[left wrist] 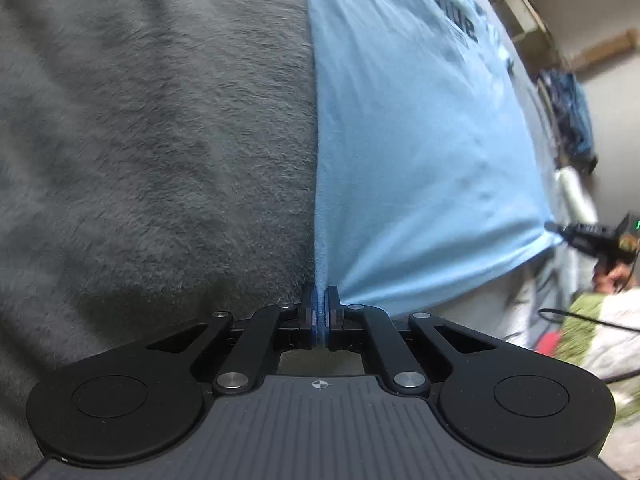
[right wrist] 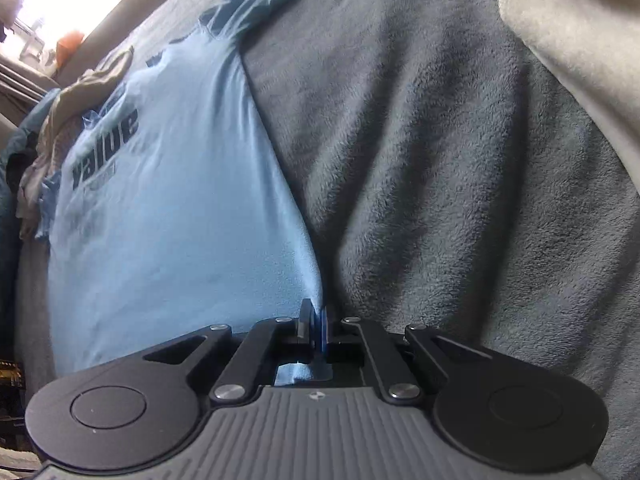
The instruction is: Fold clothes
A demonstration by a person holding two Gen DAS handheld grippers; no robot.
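Left black two-finger gripper (left wrist: 320, 312): jaws closed, with the hem corner of the light blue cotton T-shirt (left wrist: 420, 152) pinched between the pads. Right black two-finger gripper (right wrist: 316, 328): jaws likewise closed on the opposite hem corner, a fold of blue cloth being seen behind the pads. In the left wrist view the right gripper (left wrist: 558, 228) is shown at the far corner, the hem drawn taut between both tools. The shirt, printed with dark lettering (right wrist: 106, 148), is spread on a grey plush blanket (right wrist: 440, 160); a cream fleece (right wrist: 580, 48) lies beyond.
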